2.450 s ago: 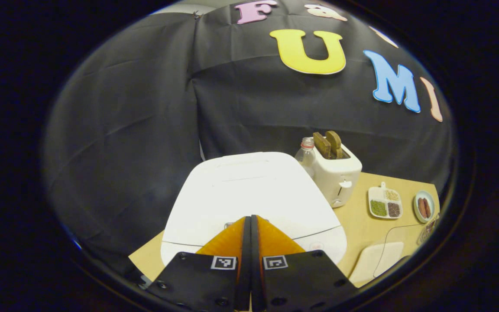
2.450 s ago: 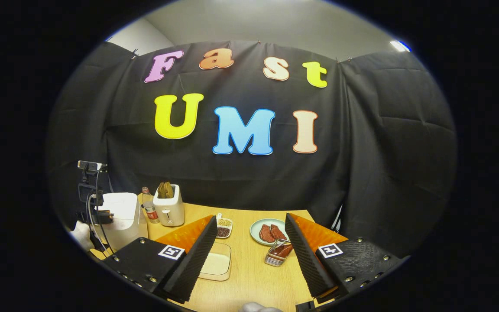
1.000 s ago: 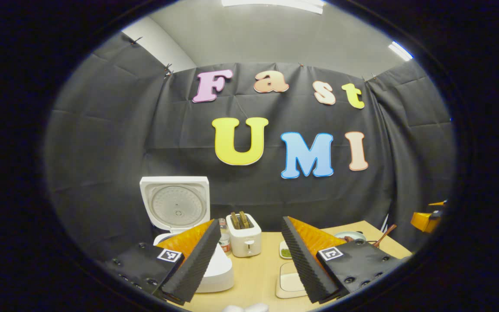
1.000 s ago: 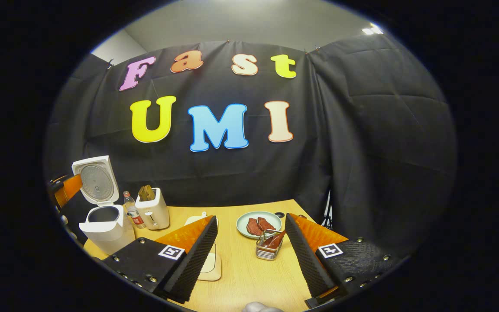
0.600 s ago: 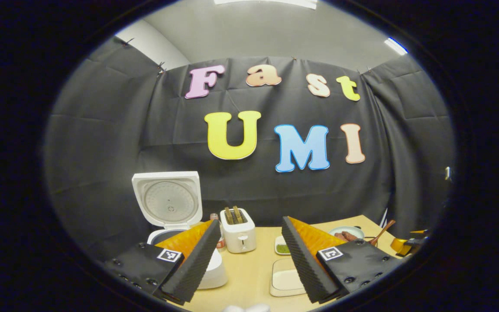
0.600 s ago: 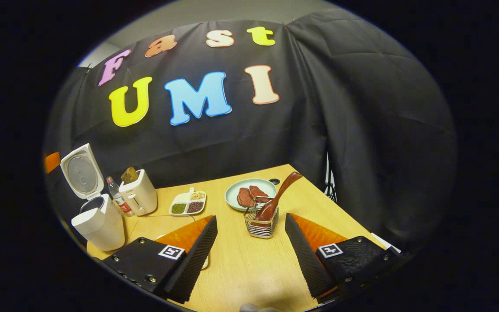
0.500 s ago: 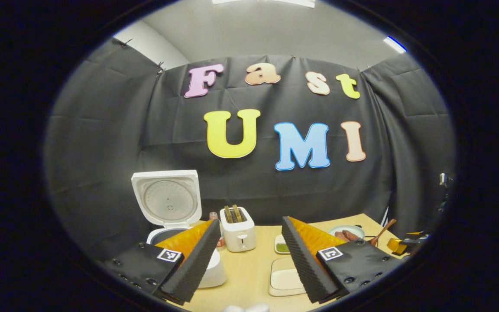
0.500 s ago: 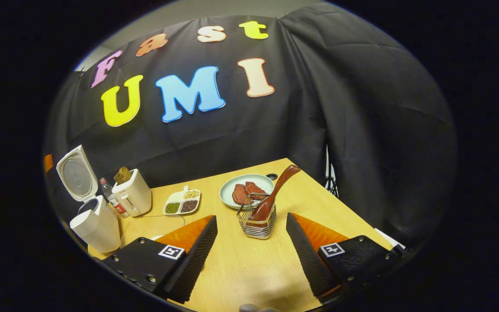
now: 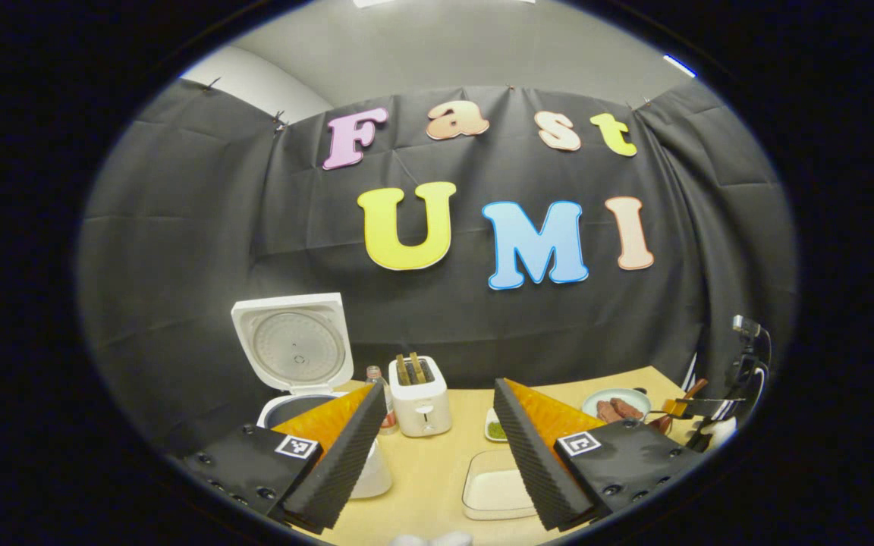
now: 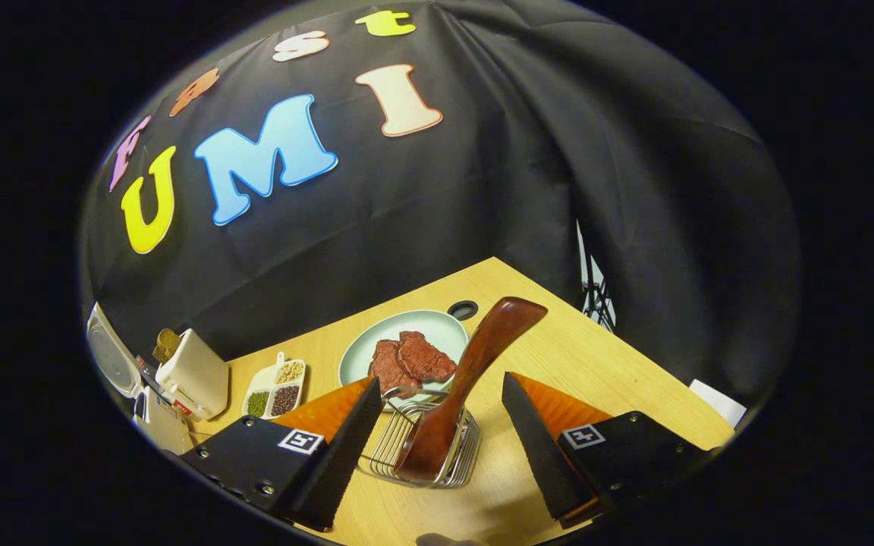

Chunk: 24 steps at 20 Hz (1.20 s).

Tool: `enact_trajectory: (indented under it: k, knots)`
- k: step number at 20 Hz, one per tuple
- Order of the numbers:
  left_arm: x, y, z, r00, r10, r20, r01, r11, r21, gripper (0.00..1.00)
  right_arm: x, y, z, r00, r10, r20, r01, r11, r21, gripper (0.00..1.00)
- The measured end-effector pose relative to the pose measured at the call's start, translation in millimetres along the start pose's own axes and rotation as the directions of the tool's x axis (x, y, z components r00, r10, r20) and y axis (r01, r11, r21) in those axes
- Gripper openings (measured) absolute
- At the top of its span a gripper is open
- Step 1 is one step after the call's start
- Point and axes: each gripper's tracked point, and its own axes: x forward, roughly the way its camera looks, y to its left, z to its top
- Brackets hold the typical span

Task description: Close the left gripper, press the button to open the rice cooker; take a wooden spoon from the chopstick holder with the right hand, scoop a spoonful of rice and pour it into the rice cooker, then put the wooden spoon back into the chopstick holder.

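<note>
Right tongs (image 10: 437,428) moved in, open around the wooden spoon (image 10: 467,379) in the chopstick holder (image 10: 425,455) near the worktop's (image 10: 596,364) right edge; next, clamp the handle. Left tongs (image 9: 437,447) open too.

Left gripper view: rice cooker (image 9: 297,364) at lower left of the frame, lid raised, on the counter (image 9: 437,474). Bottle (image 9: 378,381) just right of it, then toaster (image 9: 421,402). Shallow tray (image 9: 492,493) at lower centre, in front of a sectioned dish (image 9: 495,428). Plate (image 9: 613,403) at lower right.

Right gripper view: chopstick holder (image 10: 428,444) at lower centre on the counter, wooden spoon (image 10: 467,379) standing in it, tilted toward upper right, between the fingers of the right tool (image 10: 437,451). Plate behind holder; sectioned dish left of plate; toaster farther left.
</note>
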Motion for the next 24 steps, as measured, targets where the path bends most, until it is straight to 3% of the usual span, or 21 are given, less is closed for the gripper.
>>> enact_trajectory:
  k: [8,9,10,11,13,15,16,17,24]
  knots:
    - [13.6,-8.2,-5.7,1.0,0.022,-0.022,-0.022,1.0,0.018,0.99,36.1,-4.8,15.4,1.0,0.008,-0.018,-0.007,1.0,0.005,0.97]
    - [14.5,-9.7,-5.2,1.0,0.018,-0.023,-0.018,1.0,0.02,0.99,35.8,-3.1,15.9,1.0,0.009,-0.028,-0.009,1.0,0.012,0.91]
    - [14.5,-11.8,-4.8,1.0,0.016,-0.021,-0.016,1.0,0.022,0.99,35.2,-1.9,13.8,0.999,0.016,-0.038,-0.016,1.0,0.018,0.91]
    - [15.4,-12.9,-3.2,1.0,0.013,-0.019,-0.013,1.0,0.027,0.99,34.3,-2.3,13.3,0.999,0.02,-0.045,-0.019,1.0,0.02,0.71]
    - [16.9,-15.1,-2.1,1.0,0.007,-0.014,-0.006,0.999,0.038,0.99,37.8,-11.6,12.5,0.999,-0.012,-0.037,0.012,1.0,0.005,0.48]
    - [17.0,-17.4,-4.0,1.0,-0.001,-0.017,0.002,0.999,0.048,0.99,33.9,-3.0,14.9,0.999,0.025,-0.043,-0.024,0.999,0.021,0.26]
    - [18.5,-18.2,-4.4,1.0,-0.004,-0.018,0.004,0.999,0.05,0.99,34.4,-1.3,12.3,0.999,0.025,-0.045,-0.024,0.999,0.039,0.26]
    - [18.6,-18.5,-4.8,1.0,-0.006,-0.019,0.007,0.999,0.05,0.98,31.4,-1.5,15.7,0.998,0.029,-0.054,-0.027,0.999,0.039,0.19]
    - [17.5,-4.8,-4.5,1.0,-0.005,-0.01,0.006,0.999,0.05,0.99,19.6,7.8,29.7,1.0,0.008,-0.014,-0.008,1.0,-0.016,0.18]
